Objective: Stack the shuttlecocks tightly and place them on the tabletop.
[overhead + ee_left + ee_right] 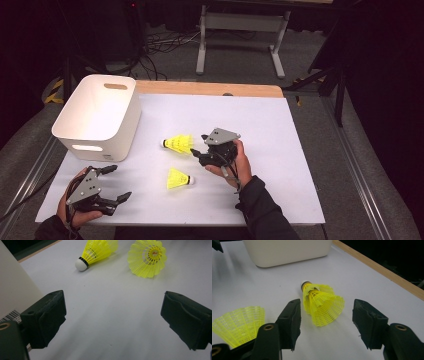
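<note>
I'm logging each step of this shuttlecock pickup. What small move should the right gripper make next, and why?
Probably ease the right gripper forward so its fingers straddle the skirt of the farther shuttlecock, then close. The fingers stand open with a gap on either side of the skirt, which lies on the table just ahead of them, not yet between them. The white bin sits beyond.
</note>
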`<state>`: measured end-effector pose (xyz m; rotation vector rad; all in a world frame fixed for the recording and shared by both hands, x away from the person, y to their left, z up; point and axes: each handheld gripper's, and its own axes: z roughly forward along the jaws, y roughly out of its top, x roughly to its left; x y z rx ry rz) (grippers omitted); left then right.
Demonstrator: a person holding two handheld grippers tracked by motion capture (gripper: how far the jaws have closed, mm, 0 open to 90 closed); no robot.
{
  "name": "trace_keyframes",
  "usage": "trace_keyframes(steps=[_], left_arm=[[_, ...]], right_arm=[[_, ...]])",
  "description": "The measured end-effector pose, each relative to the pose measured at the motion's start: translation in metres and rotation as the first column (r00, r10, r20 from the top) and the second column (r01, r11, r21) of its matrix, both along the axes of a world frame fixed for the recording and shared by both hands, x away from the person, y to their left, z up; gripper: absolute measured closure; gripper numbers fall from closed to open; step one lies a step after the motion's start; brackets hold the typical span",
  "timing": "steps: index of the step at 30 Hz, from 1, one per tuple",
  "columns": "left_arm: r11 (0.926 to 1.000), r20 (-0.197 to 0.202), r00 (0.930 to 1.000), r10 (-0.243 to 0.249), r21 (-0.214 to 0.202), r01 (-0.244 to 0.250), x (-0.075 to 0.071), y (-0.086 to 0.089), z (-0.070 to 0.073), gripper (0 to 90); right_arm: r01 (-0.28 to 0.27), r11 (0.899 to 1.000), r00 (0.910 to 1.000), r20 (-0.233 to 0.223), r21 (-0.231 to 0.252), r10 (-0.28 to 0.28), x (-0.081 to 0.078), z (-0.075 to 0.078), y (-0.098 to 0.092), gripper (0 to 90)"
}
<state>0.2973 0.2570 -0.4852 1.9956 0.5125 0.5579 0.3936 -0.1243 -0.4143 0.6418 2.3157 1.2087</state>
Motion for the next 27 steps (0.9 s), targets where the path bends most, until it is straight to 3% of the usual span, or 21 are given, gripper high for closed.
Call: trace_keyframes(steps=[27], left_arm=[[1.0, 0.002, 1.0, -0.001, 0.005, 0.001, -0.001, 0.0, 0.001, 6.8]], right_arm=[[0.006, 1.0, 0.9995, 0.03, -0.017, -0.005, -0.021, 0.005, -0.009, 28.4]])
